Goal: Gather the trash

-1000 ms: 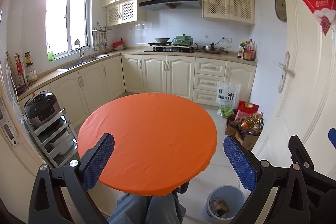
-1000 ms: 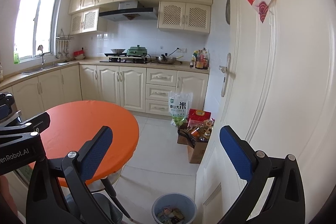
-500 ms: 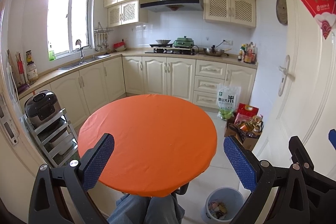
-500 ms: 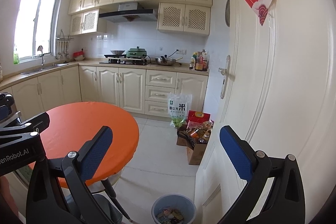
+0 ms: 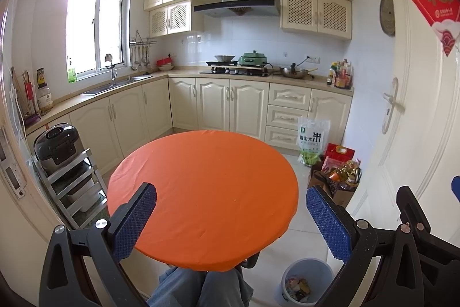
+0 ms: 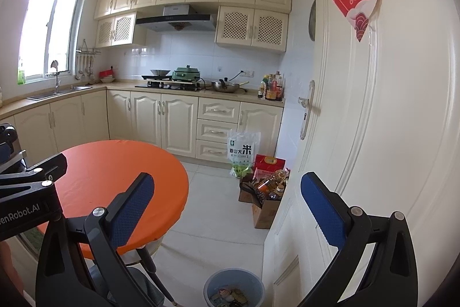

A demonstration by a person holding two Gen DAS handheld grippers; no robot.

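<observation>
Orange table (image 5: 207, 192) lies bare at twelve o'clock — my left claw (image 5: 230, 223) and right claw (image 6: 227, 213) both gape, empty; bin (image 5: 302, 282) of scraps at five.

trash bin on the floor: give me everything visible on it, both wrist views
The trash bin is a round, pale blue bucket that looks like plastic, standing upright and open-topped, with no lid in view. It sits on the white tiled floor between the orange table and the white door, close to the door's foot. Crumpled wrappers and scraps lie inside, colours mixed. Its lower part is cut off by the frame edge. In the left wrist view the bin is partly hidden behind a finger of the left gripper. Nothing grips it.
</observation>
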